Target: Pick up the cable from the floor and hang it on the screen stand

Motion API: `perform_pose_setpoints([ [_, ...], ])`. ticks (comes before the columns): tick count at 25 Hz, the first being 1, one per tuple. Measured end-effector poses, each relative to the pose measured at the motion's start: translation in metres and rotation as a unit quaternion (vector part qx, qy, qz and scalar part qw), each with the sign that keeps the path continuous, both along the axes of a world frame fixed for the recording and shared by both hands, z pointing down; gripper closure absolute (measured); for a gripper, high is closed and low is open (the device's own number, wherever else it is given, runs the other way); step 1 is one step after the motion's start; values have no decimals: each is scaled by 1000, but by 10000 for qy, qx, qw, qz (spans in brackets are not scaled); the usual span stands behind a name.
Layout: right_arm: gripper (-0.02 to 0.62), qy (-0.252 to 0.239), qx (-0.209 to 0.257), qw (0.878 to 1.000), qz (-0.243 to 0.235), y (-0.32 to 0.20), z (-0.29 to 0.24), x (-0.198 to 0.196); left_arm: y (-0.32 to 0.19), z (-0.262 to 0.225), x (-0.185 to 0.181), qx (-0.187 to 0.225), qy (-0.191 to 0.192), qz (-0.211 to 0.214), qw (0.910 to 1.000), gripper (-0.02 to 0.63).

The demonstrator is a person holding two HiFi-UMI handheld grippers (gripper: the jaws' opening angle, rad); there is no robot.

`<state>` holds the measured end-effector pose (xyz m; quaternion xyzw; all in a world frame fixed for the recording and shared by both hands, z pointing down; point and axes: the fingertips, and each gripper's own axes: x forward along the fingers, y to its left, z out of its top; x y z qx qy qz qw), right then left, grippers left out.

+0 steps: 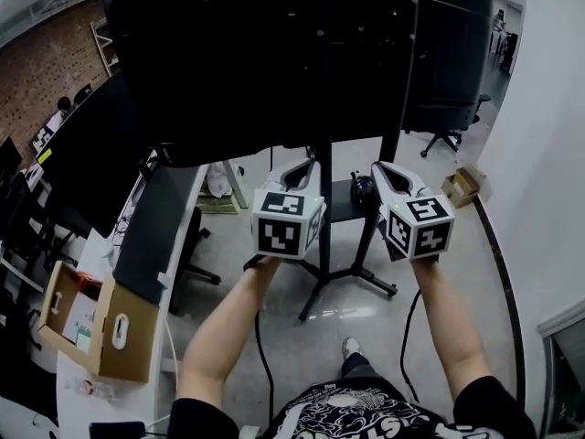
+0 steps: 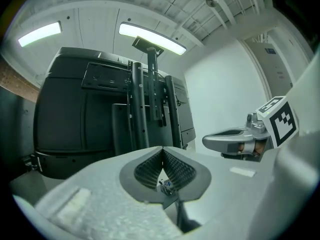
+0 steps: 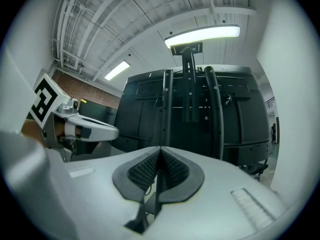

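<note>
Well off to the left of the left claw (image 2: 162,153), an open cardboard box (image 1: 123,337) sits on a white desk (image 1: 69,410). Dark monitors (image 1: 87,154) stand farther along that desk, and a black chair (image 1: 190,245) is tucked in nearer the claw. The left claw is held up, pointing at the back of the big black screen (image 1: 302,53). Its ribbed pads meet at the tips, so it is closed and grips nothing. Low in the gap behind the pads a small shiny bit (image 2: 166,185) with a blue speck shows. What it is cannot be told.

Just right of the left claw stands the post of the screen stand (image 1: 324,208), its legs spread on the floor below both claws. Between the two claws is the stand's dark shelf (image 1: 340,210). On it, nearer the right claw, lies a dark bundle that looks like the coiled cable (image 1: 363,187). Neither claw holds it.

The right claw (image 3: 160,151) is level with the left and also faces the screen's back, its pads pressed together with nothing between them. To its right a small cardboard box (image 1: 462,187) lies on the floor. An office chair (image 1: 446,137) stands beyond the box, and a white wall (image 1: 548,154) closes that side.
</note>
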<state>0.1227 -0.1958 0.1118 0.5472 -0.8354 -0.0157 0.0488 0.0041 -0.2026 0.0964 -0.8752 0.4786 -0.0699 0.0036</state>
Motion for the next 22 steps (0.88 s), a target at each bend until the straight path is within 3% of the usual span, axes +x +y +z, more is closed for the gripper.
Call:
perform_pose_setpoints([
  [8, 590, -84, -71, 9999, 13, 39, 13, -17, 38, 27, 23, -90, 113, 230, 9996, 606],
  [22, 589, 18, -157, 9998, 147, 64, 20, -3, 60, 38, 52, -126, 105, 500, 9986, 606],
])
